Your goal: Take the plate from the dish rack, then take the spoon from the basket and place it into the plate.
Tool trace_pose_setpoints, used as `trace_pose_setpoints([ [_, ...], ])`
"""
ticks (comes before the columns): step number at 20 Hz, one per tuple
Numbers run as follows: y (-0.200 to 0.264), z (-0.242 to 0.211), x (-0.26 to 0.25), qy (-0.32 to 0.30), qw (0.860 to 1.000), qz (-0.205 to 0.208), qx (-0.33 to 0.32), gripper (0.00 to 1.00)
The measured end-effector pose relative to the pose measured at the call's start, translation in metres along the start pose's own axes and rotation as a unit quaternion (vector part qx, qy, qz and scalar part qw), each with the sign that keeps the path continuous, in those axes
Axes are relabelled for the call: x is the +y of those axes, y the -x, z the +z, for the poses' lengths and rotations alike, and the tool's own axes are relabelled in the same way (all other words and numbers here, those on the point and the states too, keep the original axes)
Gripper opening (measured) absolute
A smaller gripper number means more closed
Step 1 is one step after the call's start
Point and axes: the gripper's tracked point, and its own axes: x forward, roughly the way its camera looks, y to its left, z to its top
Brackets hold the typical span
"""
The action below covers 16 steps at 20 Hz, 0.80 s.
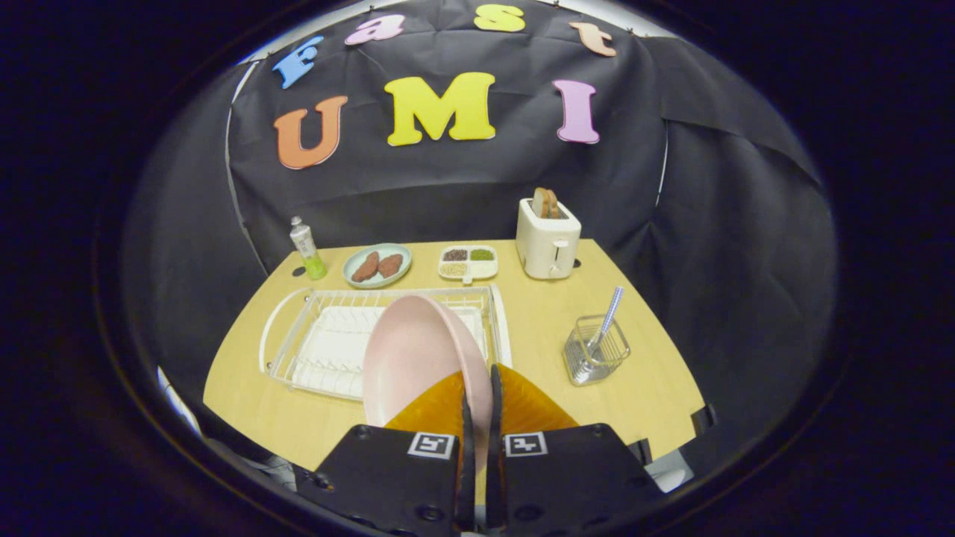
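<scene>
Gripper (477, 388): nearest item. Both fingers pressed on the rim of the plate, one on each face, with the rim pinched between them.

Plate (414, 358): pink, shallow, held on edge, its hollow face turned to the left. It stands above the near right part of the dish rack; whether it is touching the wires cannot be told.

Dish rack (321, 347): white wire on a white tray, on the table just beyond the fingers.

Basket (595, 350): small wire holder, well right of the rack. The spoon (608, 317) stands in it, handle up and leaning right.

Table (537, 313): light wood. At the far edge, left to right: a small bottle (307, 248), a pale dish of two brown pieces (377, 265), a divided tray of grains (468, 262), and a toaster (548, 237) with bread in the slots.

Stage, as judged: first step in hand, with the plate gripped but not yet set down flat; spoon untouched.

Risks, as judged:
- The grip is on the rim alone, so the plate's weight could make it swing or slip between the fingers.
- The lower edge could catch the rack wires if carried sideways too low.
- If set down too near the basket, the plate may knock it over.
</scene>
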Motion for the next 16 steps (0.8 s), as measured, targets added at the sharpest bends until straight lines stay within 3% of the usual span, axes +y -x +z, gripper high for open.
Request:
trace_pose_setpoints([
  [9,-0.027,-0.119,-0.017,-0.041,0.995,0.071,0.057,0.11],
  [16,-0.056,-0.138,-0.031,-0.090,0.989,0.096,0.062,0.11],
])
